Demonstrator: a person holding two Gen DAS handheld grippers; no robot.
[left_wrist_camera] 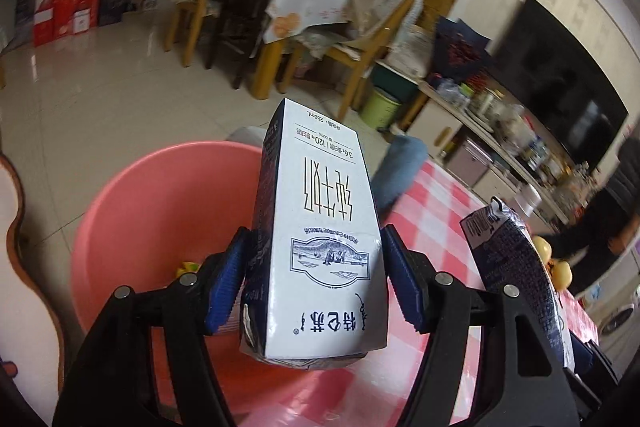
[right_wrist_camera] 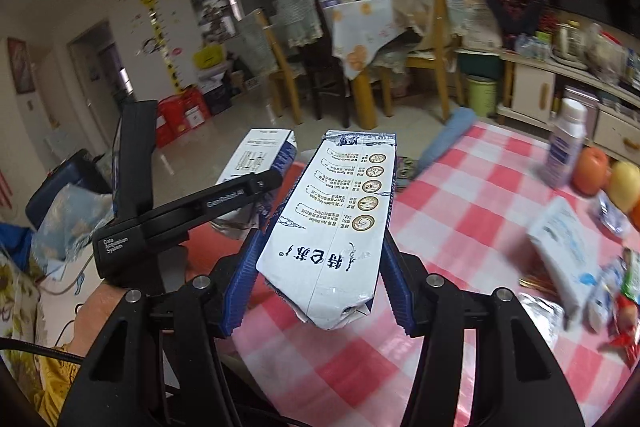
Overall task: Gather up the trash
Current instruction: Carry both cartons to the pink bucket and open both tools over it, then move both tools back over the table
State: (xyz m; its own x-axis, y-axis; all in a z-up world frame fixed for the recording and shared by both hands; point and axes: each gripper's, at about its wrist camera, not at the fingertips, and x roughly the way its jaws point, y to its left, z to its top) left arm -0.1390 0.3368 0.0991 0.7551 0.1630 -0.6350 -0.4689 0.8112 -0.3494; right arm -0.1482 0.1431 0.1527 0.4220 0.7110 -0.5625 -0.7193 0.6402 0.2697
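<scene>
So, both grippers are clamped on milk cartons. The left gripper [left_wrist_camera: 316, 279] pinches a boxy white-and-navy carton [left_wrist_camera: 320, 227] between its ribbed blue pads, right above a smooth pink plastic basin [left_wrist_camera: 132, 211]. The right gripper [right_wrist_camera: 320, 267] squeezes a second carton [right_wrist_camera: 336, 223], flattened, with crumpled foil-looking ends, over the glossy red-and-white checked tablecloth [right_wrist_camera: 460, 211]. Farther right on that cloth sit a white bottle [right_wrist_camera: 566, 143], round fruit [right_wrist_camera: 592, 171] and crinkly wrappers [right_wrist_camera: 560, 259].
</scene>
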